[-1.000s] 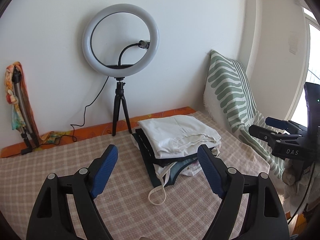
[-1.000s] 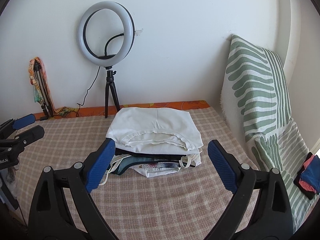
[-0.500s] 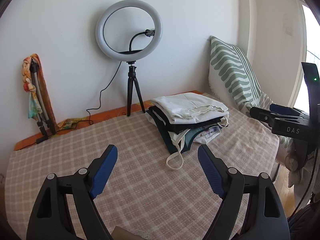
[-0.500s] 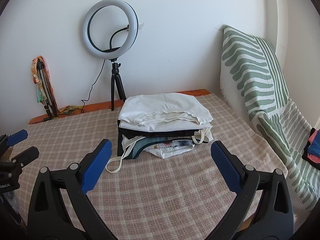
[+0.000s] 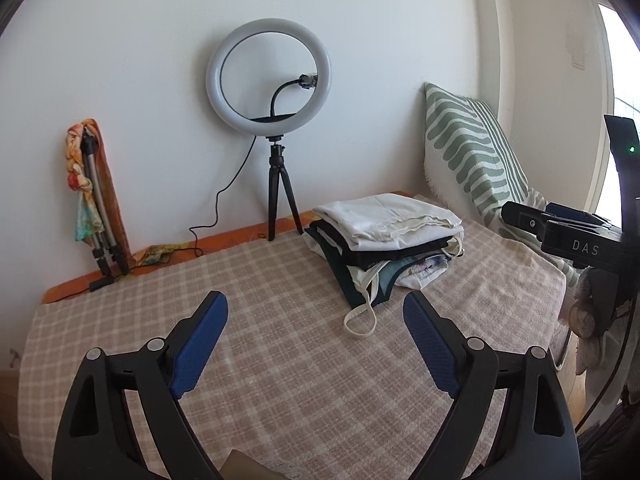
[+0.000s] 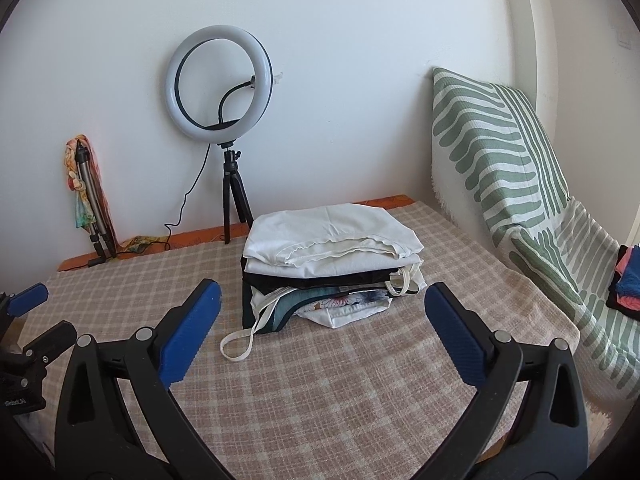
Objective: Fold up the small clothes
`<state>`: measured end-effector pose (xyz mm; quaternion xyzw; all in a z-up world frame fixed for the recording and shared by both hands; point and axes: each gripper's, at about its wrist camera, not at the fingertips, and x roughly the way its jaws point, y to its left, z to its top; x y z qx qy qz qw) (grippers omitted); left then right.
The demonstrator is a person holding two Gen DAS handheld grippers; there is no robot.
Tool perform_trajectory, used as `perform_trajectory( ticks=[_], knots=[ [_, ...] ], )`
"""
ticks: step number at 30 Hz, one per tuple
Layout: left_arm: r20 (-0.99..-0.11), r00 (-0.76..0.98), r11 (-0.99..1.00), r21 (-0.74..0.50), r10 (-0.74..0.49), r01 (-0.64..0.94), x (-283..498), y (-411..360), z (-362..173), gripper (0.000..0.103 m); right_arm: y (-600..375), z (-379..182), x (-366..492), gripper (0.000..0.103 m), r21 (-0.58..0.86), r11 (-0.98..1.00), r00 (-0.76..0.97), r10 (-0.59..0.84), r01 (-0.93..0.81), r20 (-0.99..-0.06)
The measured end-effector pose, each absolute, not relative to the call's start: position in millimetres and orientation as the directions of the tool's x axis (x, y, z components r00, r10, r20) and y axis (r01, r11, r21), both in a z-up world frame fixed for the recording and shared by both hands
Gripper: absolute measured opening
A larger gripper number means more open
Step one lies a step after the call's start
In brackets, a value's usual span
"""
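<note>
A stack of folded small clothes (image 5: 384, 240) lies on the checked cloth of the table (image 5: 280, 344), white garment on top, dark and patterned ones beneath, a white strap loop (image 5: 360, 320) trailing off its front. The stack also shows in the right wrist view (image 6: 332, 264). My left gripper (image 5: 316, 340) is open and empty, held back from the stack and to its left. My right gripper (image 6: 322, 330) is open and empty, in front of the stack. Each gripper shows at the edge of the other's view: the right one (image 5: 560, 228), the left one (image 6: 28, 320).
A ring light on a black tripod (image 5: 276, 200) stands at the back against the wall, its cable running left. A folded tripod wrapped in a colourful scarf (image 5: 92, 200) leans at the back left. A green-striped cushion (image 6: 500, 152) stands at the right, with coloured clothes (image 6: 626, 280) beyond it.
Both grippers have pulled back and away from the stack, which now sits farther off. Both stayed open and empty. The stack has not moved.
</note>
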<state>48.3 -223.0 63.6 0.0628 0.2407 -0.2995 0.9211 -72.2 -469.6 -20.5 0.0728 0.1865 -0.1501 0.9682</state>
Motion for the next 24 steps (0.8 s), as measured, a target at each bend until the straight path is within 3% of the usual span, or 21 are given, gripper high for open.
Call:
perform_trajectory(
  ticks=[7, 12, 24],
  knots=[
    [-0.434, 0.715, 0.820, -0.106, -0.547, 0.563, 37, -208, 79, 0.102, -460, -10, -86, 0.103, 0.060, 0.948, 0.900, -0.275, 0.312, -0.337],
    [-0.377, 0.744, 0.825, -0.113, -0.552, 0.554, 33, -200, 84, 0.102, -452, -10, -84, 0.103, 0.039, 0.954, 0.904, -0.267, 0.296, -0.334],
    [-0.415, 0.736, 0.827, -0.080, -0.535, 0.556, 32, -203, 82, 0.103, -446, -11, -81, 0.103, 0.039, 0.954, 0.910, -0.272, 0.298, -0.314]
  ],
)
